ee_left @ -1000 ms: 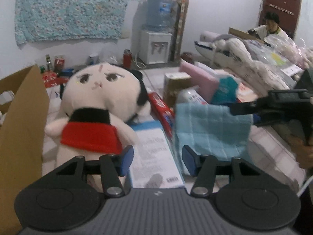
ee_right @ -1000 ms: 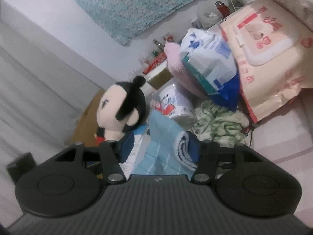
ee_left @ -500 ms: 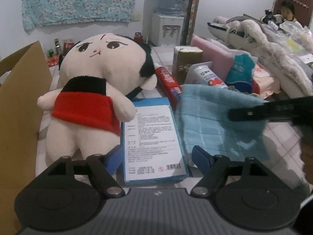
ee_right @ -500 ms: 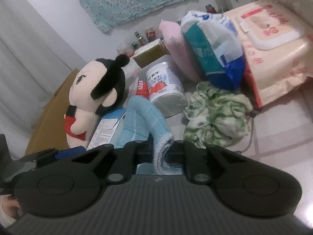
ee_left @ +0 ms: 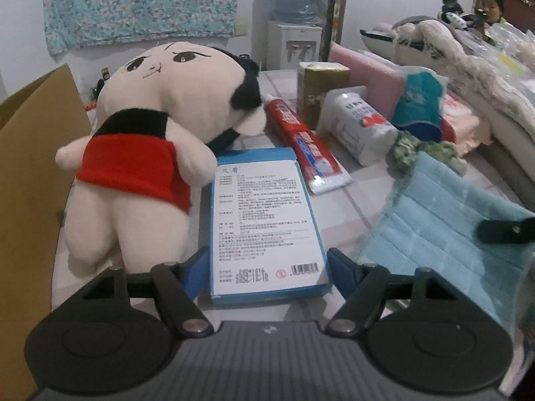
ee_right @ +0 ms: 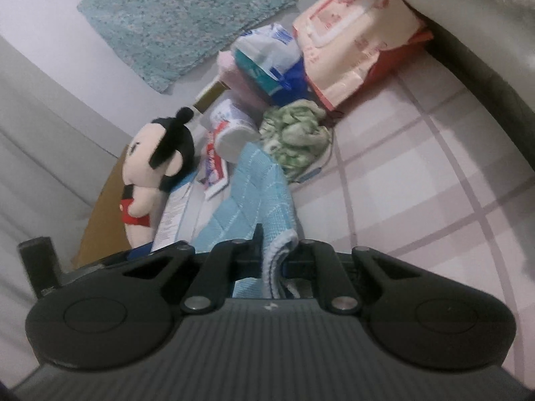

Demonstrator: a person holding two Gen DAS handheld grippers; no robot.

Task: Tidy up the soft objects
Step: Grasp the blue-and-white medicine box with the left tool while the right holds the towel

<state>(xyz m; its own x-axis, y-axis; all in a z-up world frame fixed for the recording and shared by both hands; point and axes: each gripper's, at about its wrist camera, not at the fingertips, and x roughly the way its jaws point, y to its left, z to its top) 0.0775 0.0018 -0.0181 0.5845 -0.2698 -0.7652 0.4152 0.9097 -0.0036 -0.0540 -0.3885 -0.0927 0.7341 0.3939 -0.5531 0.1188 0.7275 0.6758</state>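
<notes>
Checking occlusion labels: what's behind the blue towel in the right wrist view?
Behind the blue towel, held in the right gripper: a green crumpled cloth and a white roll pack, both partly showing. Their near edges and the floor beneath are covered.

I am seeing a blue box [ee_left: 267, 224] lying flat on the tiled floor [ee_right: 418, 180], label up. A red toothpaste tube [ee_left: 306, 145] is lying just beside it. A water dispenser [ee_left: 296, 30] is standing at the wall, and a brown cardboard box [ee_left: 30, 173] is standing at the left.
</notes>
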